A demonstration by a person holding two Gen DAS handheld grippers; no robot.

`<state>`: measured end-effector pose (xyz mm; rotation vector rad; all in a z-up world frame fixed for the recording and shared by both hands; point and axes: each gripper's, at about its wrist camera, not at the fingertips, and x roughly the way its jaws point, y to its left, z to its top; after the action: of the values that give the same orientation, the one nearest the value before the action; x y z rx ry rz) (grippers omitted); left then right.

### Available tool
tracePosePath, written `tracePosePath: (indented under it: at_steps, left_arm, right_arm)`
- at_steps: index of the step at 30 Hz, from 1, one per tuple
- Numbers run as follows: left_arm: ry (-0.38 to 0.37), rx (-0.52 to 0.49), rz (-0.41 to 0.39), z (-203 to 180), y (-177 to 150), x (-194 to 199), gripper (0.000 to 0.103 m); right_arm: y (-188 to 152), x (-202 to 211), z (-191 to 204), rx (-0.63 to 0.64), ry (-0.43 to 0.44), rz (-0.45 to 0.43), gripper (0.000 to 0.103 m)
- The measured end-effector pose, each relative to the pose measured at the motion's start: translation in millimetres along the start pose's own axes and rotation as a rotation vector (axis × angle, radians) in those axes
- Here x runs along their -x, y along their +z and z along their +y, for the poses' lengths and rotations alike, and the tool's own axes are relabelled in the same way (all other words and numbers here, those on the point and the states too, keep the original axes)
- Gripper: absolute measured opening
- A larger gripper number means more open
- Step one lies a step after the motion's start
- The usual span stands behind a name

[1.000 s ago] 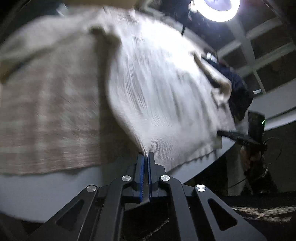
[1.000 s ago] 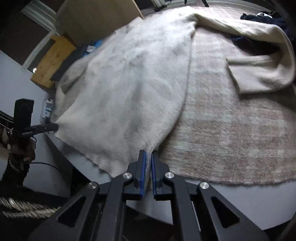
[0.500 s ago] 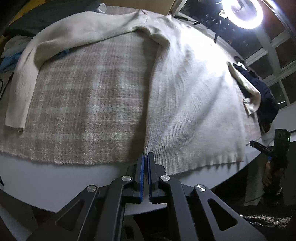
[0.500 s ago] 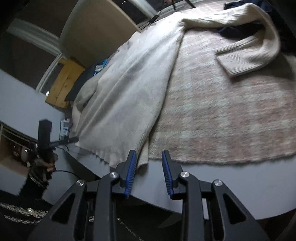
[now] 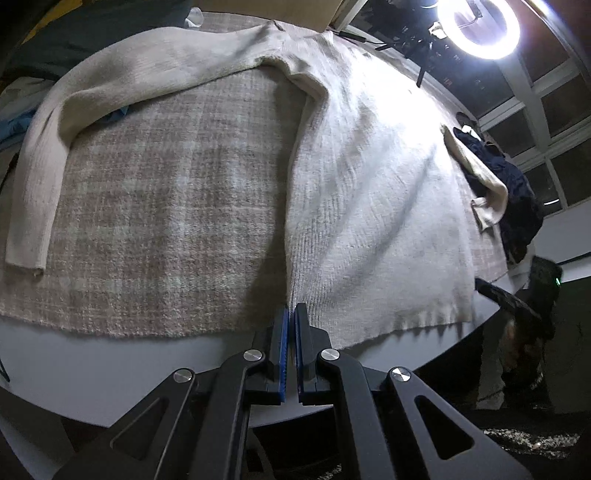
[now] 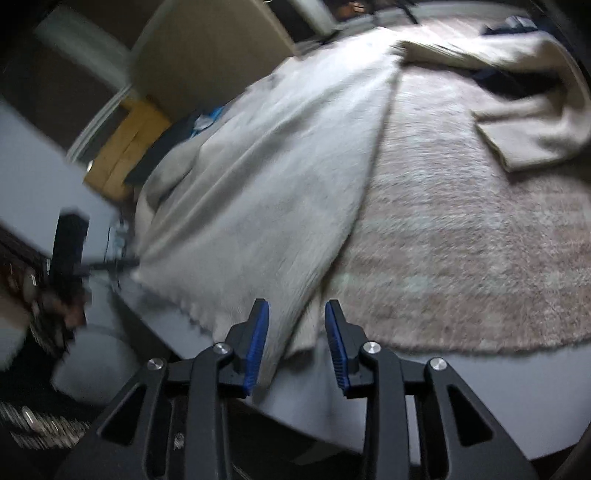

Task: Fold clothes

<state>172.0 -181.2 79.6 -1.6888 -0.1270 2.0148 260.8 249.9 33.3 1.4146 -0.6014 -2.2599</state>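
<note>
A cream knitted sweater (image 5: 369, 184) lies spread on a pink plaid blanket (image 5: 166, 184) that covers a grey table (image 5: 110, 362). Its sleeves (image 5: 37, 177) stretch out to both sides. My left gripper (image 5: 291, 314) is shut on one corner of the hem at the blanket's near edge. In the right wrist view the sweater (image 6: 277, 184) is blurred. My right gripper (image 6: 297, 314) stands open there, and the other hem corner lies loose between the jaws without the pads pressing on it. The folded-over sleeve (image 6: 535, 122) rests at the far right.
A dark garment (image 5: 517, 192) lies heaped at the table's far right edge, under the sleeve end. A ring light (image 5: 478, 27) glares above. A wooden box (image 6: 125, 147) and a beige panel (image 6: 207, 55) stand beyond the table. Bluish cloth (image 5: 11, 125) lies at the left.
My right gripper has opened and let go of the hem corner. The sweater, lifted a second ago, now lies flat on the blanket. My left gripper stays shut.
</note>
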Motion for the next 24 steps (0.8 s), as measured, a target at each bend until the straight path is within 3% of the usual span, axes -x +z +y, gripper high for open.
tracePosePath:
  at_steps: [3,4,5,10,12,15,16,18,22,24]
  left_arm:
    - [-0.014,0.002,-0.009,-8,3,-2,0.003]
    - [-0.014,0.001,-0.014,-12,4,-3,0.003]
    - [-0.010,-0.002,-0.020,-11,4,-1,0.003]
    - [0.049,0.006,-0.032,1,8,-2,0.003]
    - [0.056,0.015,-0.009,3,8,-10,0.003]
    - [0.090,0.001,-0.013,-3,7,-11,0.004]
    - [0.098,-0.002,-0.016,-4,8,-11,0.003]
    - [0.100,0.006,-0.016,-4,8,-11,0.003]
    - [0.100,0.022,-0.024,0,6,-8,0.003]
    - [0.090,0.033,-0.032,4,5,-6,0.003]
  right_arm:
    - [19,-13,-4,-0.006,-0.005,-0.005,0.028]
    - [24,-17,-3,-0.003,-0.001,-0.001,0.006]
    - [29,-17,-1,0.003,0.000,0.004,0.004]
    - [64,-5,21,-0.011,0.142,-0.022,0.004]
    - [79,-15,35,0.013,0.140,0.000,0.004]
    - [95,-52,51,0.060,0.157,0.150,0.008]
    - [97,-62,52,0.054,0.152,0.195,0.014]
    - [101,-71,51,0.030,0.137,0.242,0.020]
    - [94,-39,43,0.039,0.214,0.131,0.020]
    - [82,-26,36,0.041,0.175,0.092,0.020]
